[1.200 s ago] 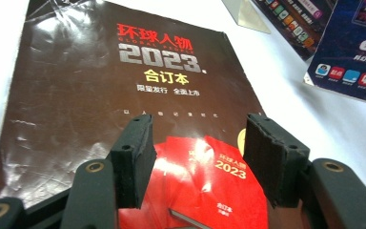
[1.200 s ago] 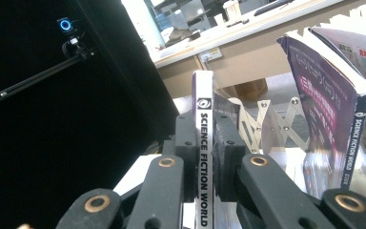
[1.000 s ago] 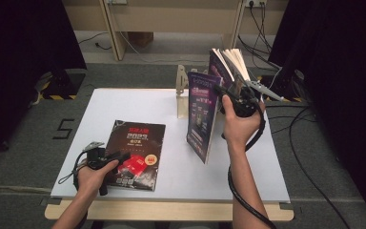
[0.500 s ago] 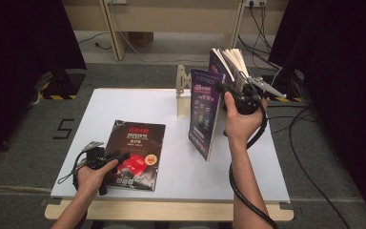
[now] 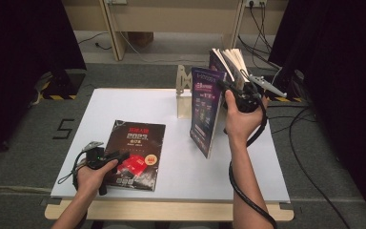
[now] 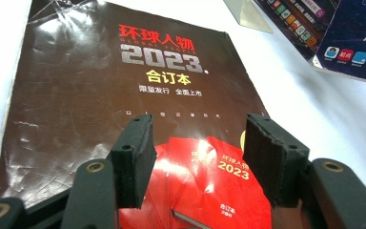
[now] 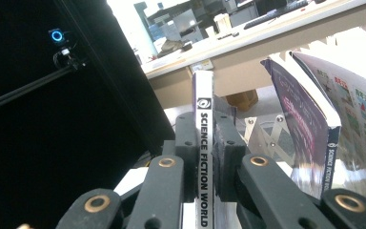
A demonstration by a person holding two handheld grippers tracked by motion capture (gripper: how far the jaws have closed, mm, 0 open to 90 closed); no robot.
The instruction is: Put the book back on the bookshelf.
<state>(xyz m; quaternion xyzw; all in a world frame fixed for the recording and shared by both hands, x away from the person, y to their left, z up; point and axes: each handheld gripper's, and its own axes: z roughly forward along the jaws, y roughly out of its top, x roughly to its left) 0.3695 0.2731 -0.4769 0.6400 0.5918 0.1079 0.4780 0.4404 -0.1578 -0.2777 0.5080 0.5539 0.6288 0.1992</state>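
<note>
Standing right of centre in the high view, the purple-covered paperback magazine (image 5: 205, 112) is gripped at its spine by the right gripper (image 5: 236, 93), jaws narrow and pressed on both sides of the white "SCIENCE FICTION WORLD" spine (image 7: 204, 157). Behind it, at centre top, rises a pale wooden book stand (image 5: 185, 93), with more fanned magazines (image 5: 231, 62) leaning at its right. At lower left the dark brown glossy 2023 magazine (image 5: 136, 152) lies flat; the left gripper (image 5: 116, 162) rests over its lower edge, jaws wide, gripping nothing. Compared with a second ago, the purple magazine stands slightly more upright. Bare white tabletop (image 5: 248, 167) lies open at lower right, up to the near edge.
</note>
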